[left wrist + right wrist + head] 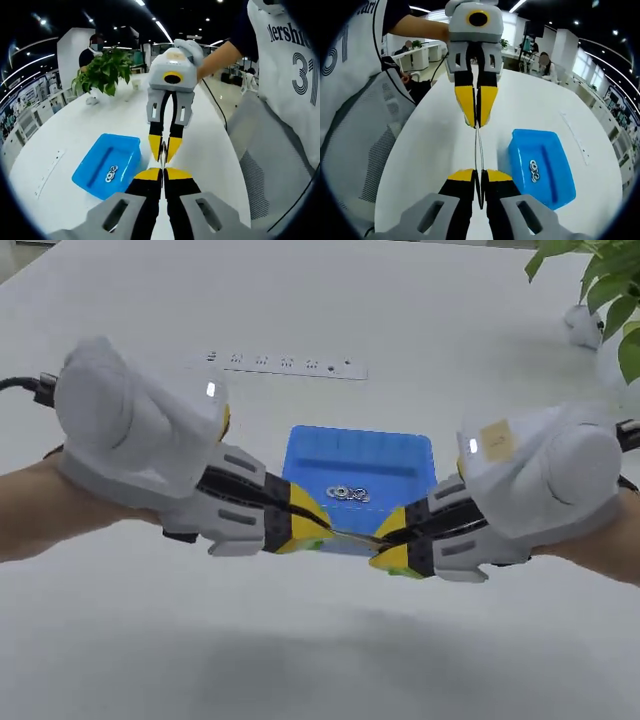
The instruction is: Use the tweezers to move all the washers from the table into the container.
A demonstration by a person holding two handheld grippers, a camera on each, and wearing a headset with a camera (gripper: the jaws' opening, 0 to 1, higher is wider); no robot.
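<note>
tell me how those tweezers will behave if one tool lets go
The tweezers look thin and springy, so they'd probably flex rather than stay rigid. Clamped between the left tool and right tool, they'd likely droop or pivot if either releases. Their shiny metal may slip.

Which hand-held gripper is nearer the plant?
Right. The right hand-held gripper sits at the container's near-right edge, on the plant's side; the left hand-held gripper is at the near-left edge, farther from it.

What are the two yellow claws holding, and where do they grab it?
Thin silver metal tweezers, stretched between the two. The left gripper is shut on one end and the right gripper is shut on the other end.
</note>
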